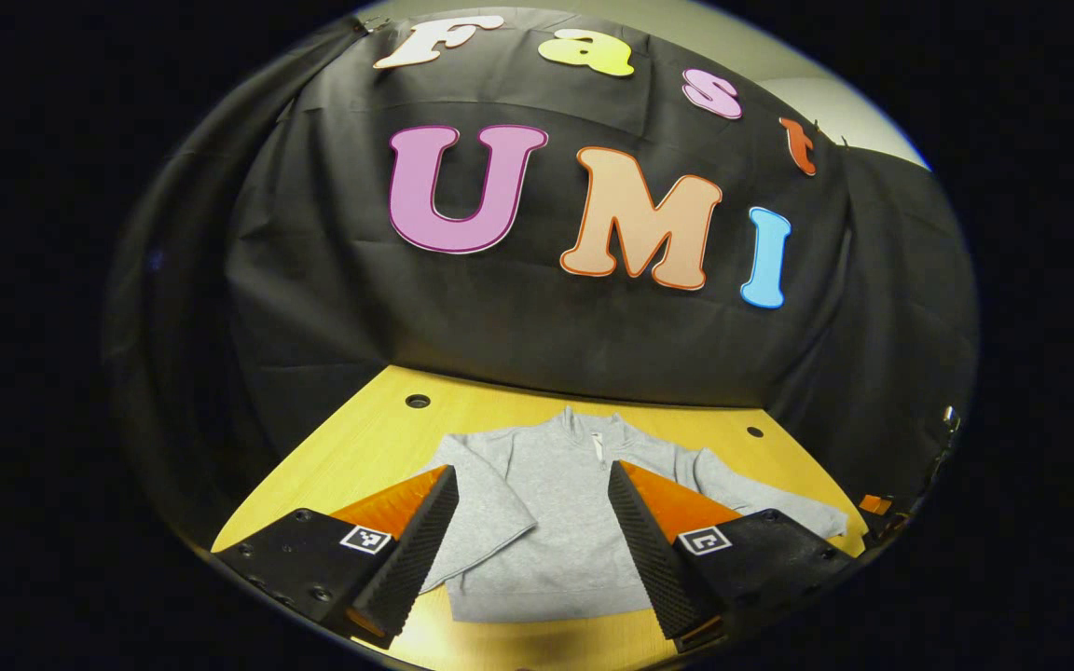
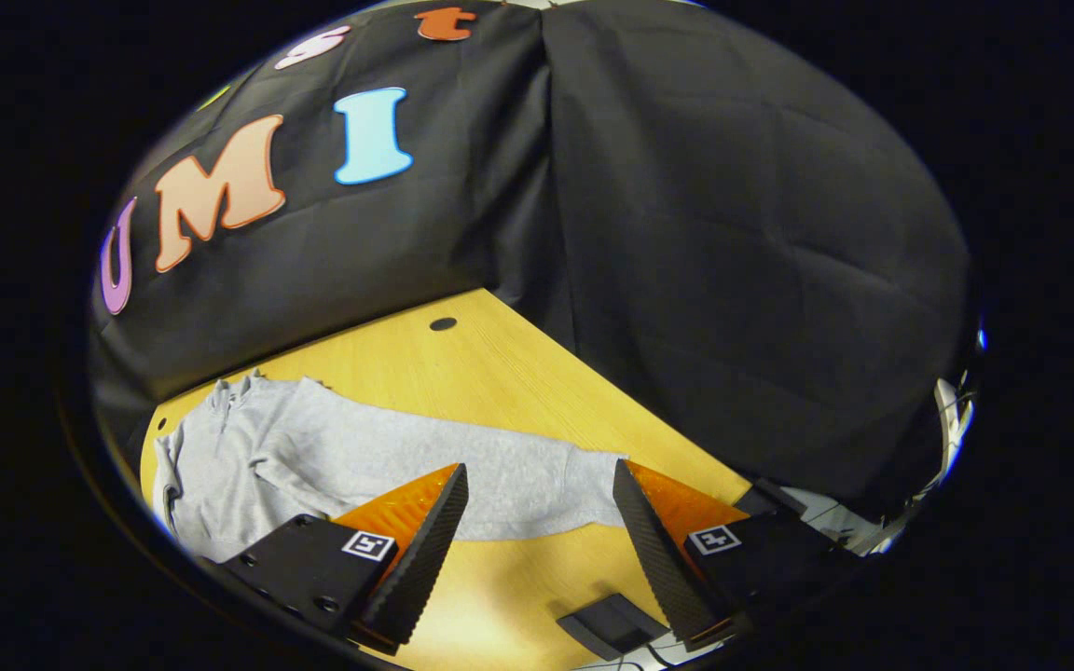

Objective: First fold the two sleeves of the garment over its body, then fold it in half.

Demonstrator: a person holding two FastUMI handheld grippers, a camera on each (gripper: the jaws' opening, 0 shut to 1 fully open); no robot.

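Left gripper view sits above the near edge of the tabletop, looking level-ish at the back wall, grey sweatshirt straight ahead and close; right gripper view hangs off to the right side, aimed at the booth's corner, angled down more; both catch the same sweatshirt and tabletop.

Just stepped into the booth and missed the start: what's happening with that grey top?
A person holds two grippers over a wooden table, about to fold a grey sweatshirt. It lies flat, collar toward the back wall, sleeves out to the sides, neither folded yet. The left gripper hangs above the body, jaws open. The right gripper hangs over the outstretched sleeve, jaws open, holding nothing. A small black device sits near the table edge.
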